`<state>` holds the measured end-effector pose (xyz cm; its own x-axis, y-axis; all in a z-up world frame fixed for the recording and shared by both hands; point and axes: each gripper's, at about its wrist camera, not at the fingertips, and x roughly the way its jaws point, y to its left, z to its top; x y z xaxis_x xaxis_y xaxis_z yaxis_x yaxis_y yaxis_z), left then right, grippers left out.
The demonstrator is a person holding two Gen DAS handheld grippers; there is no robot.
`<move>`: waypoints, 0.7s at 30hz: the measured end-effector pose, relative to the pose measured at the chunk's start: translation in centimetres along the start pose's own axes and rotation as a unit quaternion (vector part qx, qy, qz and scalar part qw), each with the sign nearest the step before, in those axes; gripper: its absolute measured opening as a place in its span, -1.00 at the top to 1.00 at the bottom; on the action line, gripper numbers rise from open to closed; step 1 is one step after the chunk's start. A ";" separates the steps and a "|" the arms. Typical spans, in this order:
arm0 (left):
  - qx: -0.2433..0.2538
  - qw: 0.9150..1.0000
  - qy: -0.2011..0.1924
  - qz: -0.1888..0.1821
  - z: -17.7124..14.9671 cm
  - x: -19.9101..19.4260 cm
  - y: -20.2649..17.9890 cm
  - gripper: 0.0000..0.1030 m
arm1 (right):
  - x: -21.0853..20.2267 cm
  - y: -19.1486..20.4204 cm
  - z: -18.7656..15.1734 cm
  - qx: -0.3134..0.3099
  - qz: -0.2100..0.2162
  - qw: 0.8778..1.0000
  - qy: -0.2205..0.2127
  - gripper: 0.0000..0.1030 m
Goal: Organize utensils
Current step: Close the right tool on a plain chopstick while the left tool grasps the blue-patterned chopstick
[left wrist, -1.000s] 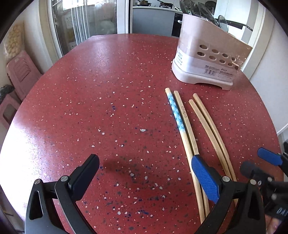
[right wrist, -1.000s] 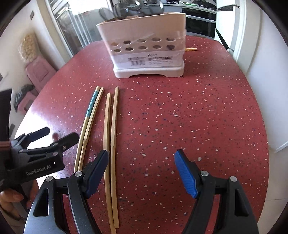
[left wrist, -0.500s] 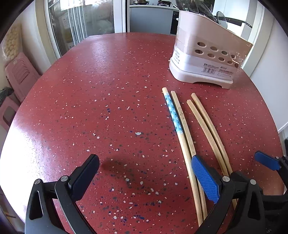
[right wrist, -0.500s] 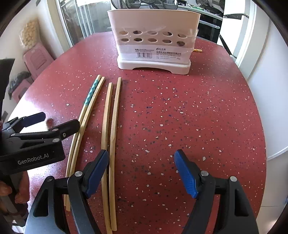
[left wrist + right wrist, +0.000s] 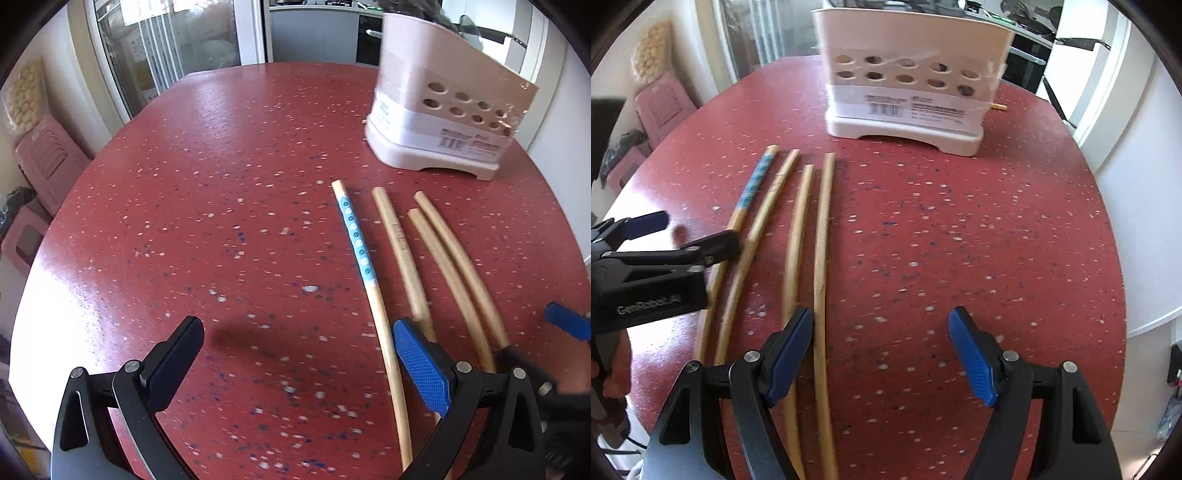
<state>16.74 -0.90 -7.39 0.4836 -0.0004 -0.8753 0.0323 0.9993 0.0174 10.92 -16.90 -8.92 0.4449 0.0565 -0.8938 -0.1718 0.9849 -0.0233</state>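
**Four chopsticks lying lengthwise ahead of two open grippers, holder at the far end**

Your left gripper (image 5: pixel 295 354) stands wide and holds nothing; between its fingers lies only bare red table (image 5: pixel 221 155); the blue-patterned chopstick (image 5: pixel 356 240) runs just inside its right finger, and the plain chopstick beside it (image 5: pixel 397 240) passes under that finger; your right gripper (image 5: pixel 881 350) is likewise wide and empty, with the outermost chopstick (image 5: pixel 823 229) just inside its left finger and its neighbour (image 5: pixel 798 229) passing beneath that finger.

All four chopsticks lie flat, roughly parallel, their long axes running away from you toward the holder, so each gripper's opening already sits across the sticks; the left hand is nearer the patterned pair, the right hand nearer the plain pair; each gripper would, by this reading, need a small sideways shift toward the other to straddle a stick.

The white utensil holder (image 5: pixel 905 110) stands upright at the far ends of the chopsticks, apart from them; dark utensils rise from its top, though which compartment holds them cannot be told; a short wooden tip (image 5: pixel 999 107) shows behind its right corner.
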 end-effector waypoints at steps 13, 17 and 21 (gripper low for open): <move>0.008 0.999 0.028 -0.020 2.2 1.2 1.7 -1.00 | 2.4 1.6 5.3 -0.089 0.022 0.993 0.076 -0.38; 0.009 0.999 0.037 -0.024 3.0 1.6 2.6 -1.00 | 3.0 3.5 7.0 -0.129 0.025 0.986 0.098 -0.10; 0.013 0.998 0.053 -0.026 3.5 1.8 3.0 -1.00 | 3.7 4.3 8.2 -0.127 0.047 0.982 0.134 0.28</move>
<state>20.82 1.93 -7.24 0.3855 -0.0472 -0.9215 0.0782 0.9968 -0.0183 19.04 -11.12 -8.65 0.1751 0.0658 -0.9823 -0.4297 0.9028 -0.0161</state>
